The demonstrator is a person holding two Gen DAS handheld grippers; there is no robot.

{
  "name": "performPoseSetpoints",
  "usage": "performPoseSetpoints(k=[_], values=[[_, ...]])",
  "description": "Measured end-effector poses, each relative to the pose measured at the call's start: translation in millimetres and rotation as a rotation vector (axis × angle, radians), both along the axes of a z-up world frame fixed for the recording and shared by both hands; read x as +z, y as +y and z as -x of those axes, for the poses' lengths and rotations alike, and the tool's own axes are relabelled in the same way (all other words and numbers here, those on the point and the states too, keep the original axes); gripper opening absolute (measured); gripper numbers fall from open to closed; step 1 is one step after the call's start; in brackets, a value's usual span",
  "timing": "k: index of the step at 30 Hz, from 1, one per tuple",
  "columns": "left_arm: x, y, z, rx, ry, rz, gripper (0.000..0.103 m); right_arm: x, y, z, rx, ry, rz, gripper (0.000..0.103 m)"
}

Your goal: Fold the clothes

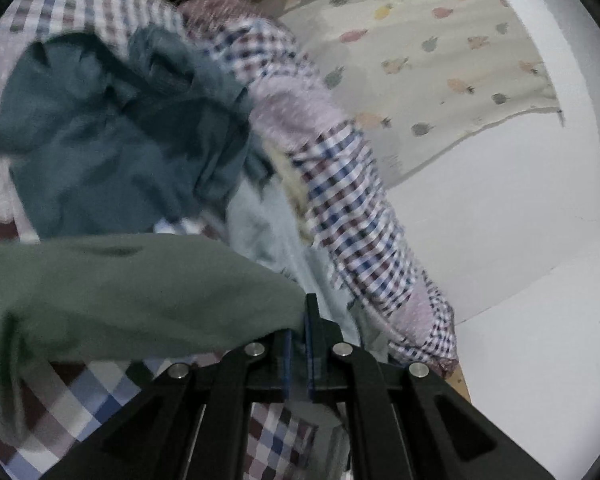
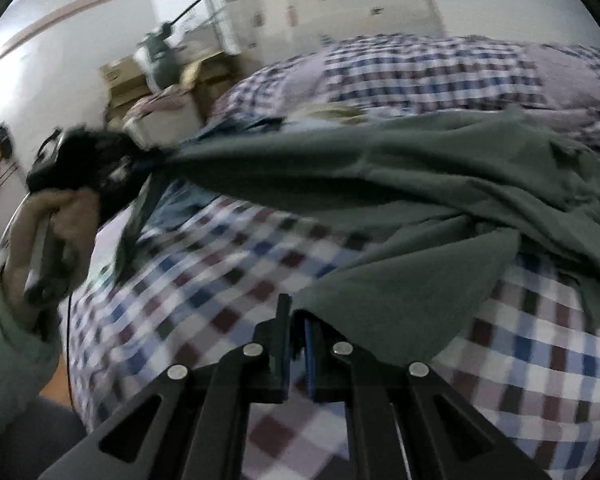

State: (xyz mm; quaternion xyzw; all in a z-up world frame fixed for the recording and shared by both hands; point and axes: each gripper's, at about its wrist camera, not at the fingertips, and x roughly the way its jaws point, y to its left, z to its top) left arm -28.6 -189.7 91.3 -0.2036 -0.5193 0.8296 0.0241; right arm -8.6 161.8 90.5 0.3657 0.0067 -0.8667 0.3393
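A grey-green garment (image 1: 132,292) is stretched between both grippers above a checked bedspread (image 1: 276,440). My left gripper (image 1: 298,336) is shut on one edge of it, the cloth running off to the left. In the right wrist view the same garment (image 2: 380,176) spans the frame. My right gripper (image 2: 298,336) is shut on a corner that rises to the right. The left gripper (image 2: 140,160), held by a hand (image 2: 56,232), pinches the far end. A dark teal garment (image 1: 112,136) lies crumpled on the bed behind.
A checked quilt (image 1: 348,208) is heaped along the bed beside a pale blue cloth (image 1: 268,232). A patterned curtain (image 1: 440,64) hangs on the white wall. Cardboard boxes (image 2: 128,80) and clutter stand past the bed. The bedspread (image 2: 228,280) covers the mattress below.
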Motion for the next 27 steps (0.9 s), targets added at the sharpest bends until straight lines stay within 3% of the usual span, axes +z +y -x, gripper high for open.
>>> performPoseSetpoints(k=[5,9,10,13,18,21,27], values=[[12,-25,-18,0.068,0.035,0.006,0.003,-12,-13,-3,0.006,-0.005,-0.055,0.009],[14,-51,-35,0.166,0.047,0.009,0.003,-11,6,1,-0.089,0.042,-0.049,0.05],[15,-62,-41,0.203,0.051,0.007,0.003,-9,15,3,-0.139,0.067,-0.048,0.054],[13,-84,-53,0.288,0.053,0.004,0.003,-4,44,13,-0.314,0.118,-0.072,0.059],[6,-109,-66,0.405,0.026,0.017,0.003,-7,97,32,-0.589,0.087,-0.066,0.06],[3,-116,-70,0.447,0.007,0.046,0.003,-13,119,39,-0.652,0.037,-0.002,0.061],[1,-123,-75,0.49,0.002,0.078,0.003,-30,132,53,-0.682,-0.036,-0.009,0.061]])
